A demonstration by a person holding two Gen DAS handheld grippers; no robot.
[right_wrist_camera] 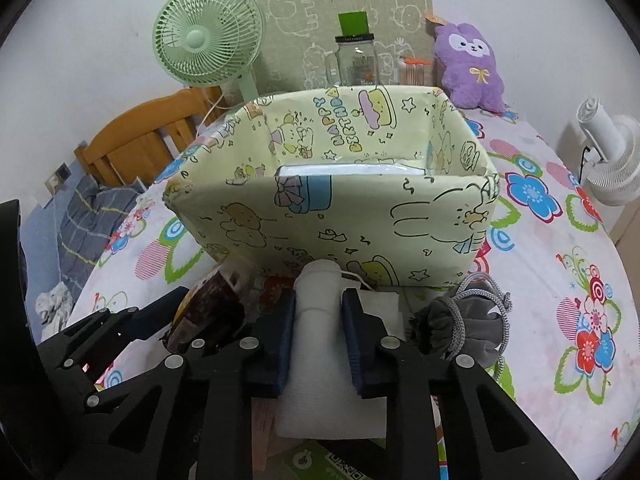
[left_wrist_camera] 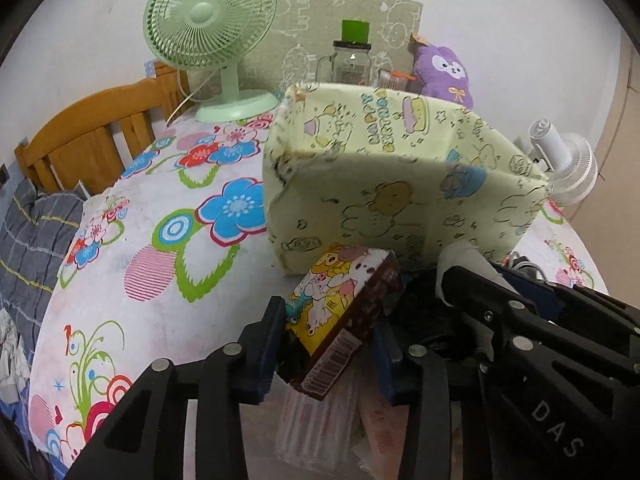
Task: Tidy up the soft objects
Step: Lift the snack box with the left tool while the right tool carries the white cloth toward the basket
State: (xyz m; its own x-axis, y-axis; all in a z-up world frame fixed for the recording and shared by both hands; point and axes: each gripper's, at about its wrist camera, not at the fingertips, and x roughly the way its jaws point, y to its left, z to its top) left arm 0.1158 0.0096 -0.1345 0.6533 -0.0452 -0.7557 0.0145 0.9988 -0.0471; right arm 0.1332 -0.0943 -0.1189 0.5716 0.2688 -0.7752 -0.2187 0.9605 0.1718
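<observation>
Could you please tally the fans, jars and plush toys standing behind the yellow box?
Fans: 2 (green desk fan, white fan)
Clear glass jars: 1
Purple plush toys: 1
Total: 4

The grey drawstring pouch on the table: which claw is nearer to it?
Right. The right claw, shut on a white roll, sits just beside the grey drawstring pouch. The left claw, holding a cartoon packet, is beyond the right one.

light: even, soft indoor | edges: fisheye-warped, dark corners | foreground: blurred
</observation>
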